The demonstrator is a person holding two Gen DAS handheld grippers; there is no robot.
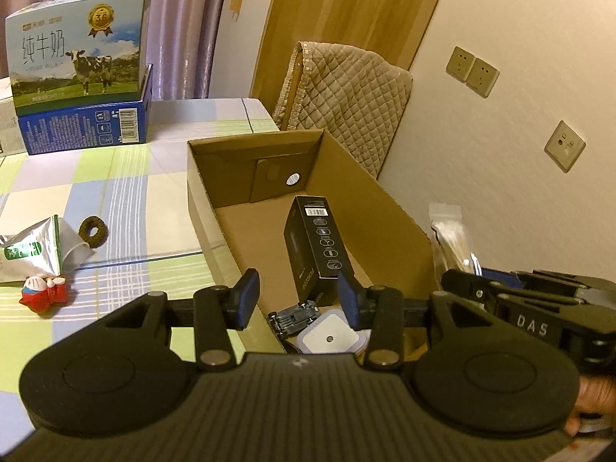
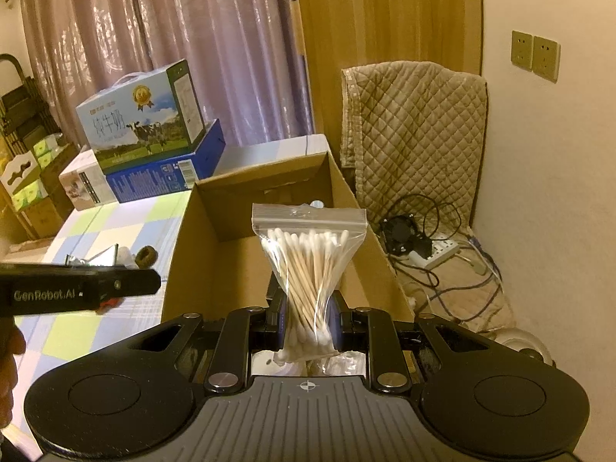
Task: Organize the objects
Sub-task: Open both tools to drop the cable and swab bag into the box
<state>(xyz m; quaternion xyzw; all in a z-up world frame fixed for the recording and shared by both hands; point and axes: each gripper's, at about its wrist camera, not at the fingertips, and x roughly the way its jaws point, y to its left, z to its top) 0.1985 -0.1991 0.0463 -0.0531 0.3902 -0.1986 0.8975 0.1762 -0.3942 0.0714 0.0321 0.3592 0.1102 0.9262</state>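
Observation:
An open cardboard box (image 1: 385,208) sits on the checked tablecloth (image 1: 115,200). In it lie a black product box (image 1: 319,246), a toy car (image 1: 294,315) and a white square-lidded container (image 1: 331,337). My left gripper (image 1: 298,298) is open and empty above the box's near end. My right gripper (image 2: 308,325) is shut on a clear zip bag of cotton swabs (image 2: 308,265), held upright over the box (image 2: 192,269). The bag also shows at the right in the left wrist view (image 1: 450,238).
On the cloth left of the box lie a silver-green pouch (image 1: 34,254), a brown ring (image 1: 94,231) and a red-and-white figurine (image 1: 42,288). Milk cartons (image 1: 81,77) are stacked at the back. A quilted chair (image 2: 415,134) and a power strip with cables (image 2: 439,250) lie right.

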